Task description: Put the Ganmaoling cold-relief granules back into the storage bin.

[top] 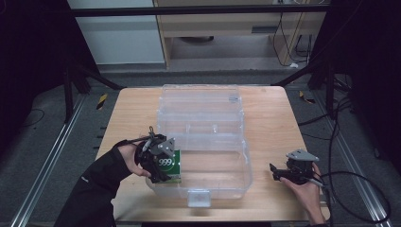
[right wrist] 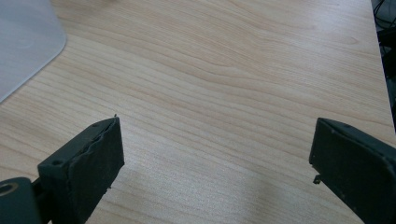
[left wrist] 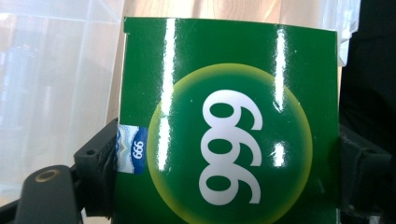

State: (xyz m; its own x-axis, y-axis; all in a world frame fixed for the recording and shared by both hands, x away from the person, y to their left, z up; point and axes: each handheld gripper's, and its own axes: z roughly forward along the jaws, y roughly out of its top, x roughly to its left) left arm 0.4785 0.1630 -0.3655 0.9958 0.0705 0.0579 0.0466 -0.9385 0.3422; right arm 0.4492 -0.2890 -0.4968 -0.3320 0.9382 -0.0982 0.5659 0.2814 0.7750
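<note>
A glossy green box marked "999" (top: 169,165) (left wrist: 229,121) sits at the front left corner of the clear plastic bin (top: 222,187), over its left wall. My left gripper (top: 158,171) (left wrist: 224,163) is shut on the box, one black jaw pressed on each side. The bin's lid (top: 201,101) lies open toward the back. My right gripper (top: 275,171) (right wrist: 215,172) rests low over the bare wood to the right of the bin, its jaws wide apart with nothing between them.
The wooden table (top: 274,118) ends just behind the open lid and close to my right hand. The bin's rounded corner (right wrist: 23,42) lies to the left of my right gripper. Cables (top: 354,189) trail off the right side.
</note>
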